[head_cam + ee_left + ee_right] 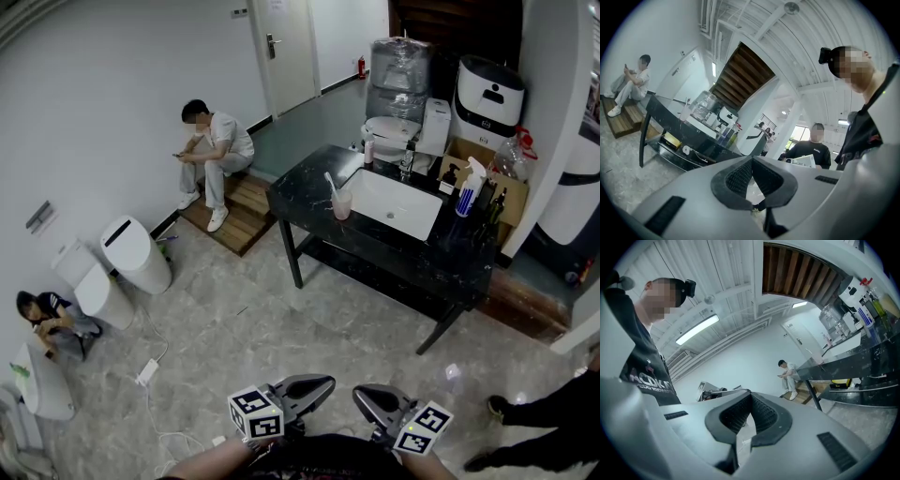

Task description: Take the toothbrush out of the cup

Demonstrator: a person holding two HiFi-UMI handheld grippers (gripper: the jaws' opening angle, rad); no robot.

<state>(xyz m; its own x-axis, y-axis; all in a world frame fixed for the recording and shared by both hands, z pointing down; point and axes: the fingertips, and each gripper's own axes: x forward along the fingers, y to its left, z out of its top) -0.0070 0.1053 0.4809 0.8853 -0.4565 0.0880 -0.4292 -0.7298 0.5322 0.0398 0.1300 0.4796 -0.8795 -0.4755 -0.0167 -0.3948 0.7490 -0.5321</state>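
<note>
A pinkish cup [342, 203] stands on the black table [309, 192], just left of the white sink [394, 206]. A white toothbrush [332, 184] leans out of it to the left. Both grippers are low and close to my body, far from the table. My left gripper [324, 382] and right gripper [360, 395] point at each other, both shut and empty. In the left gripper view the gripper [751, 161] has its pads together at the tip, and the cup [685, 112] shows small on the table. The right gripper [751, 397] also has its pads touching.
One person sits on a wooden step [246, 214] left of the table, another crouches at the far left [49, 317]. White toilets [137, 253] and a floor cable [150, 371] lie left. A spray bottle [467, 191] stands by the sink. Someone's shoes [495, 407] are at right.
</note>
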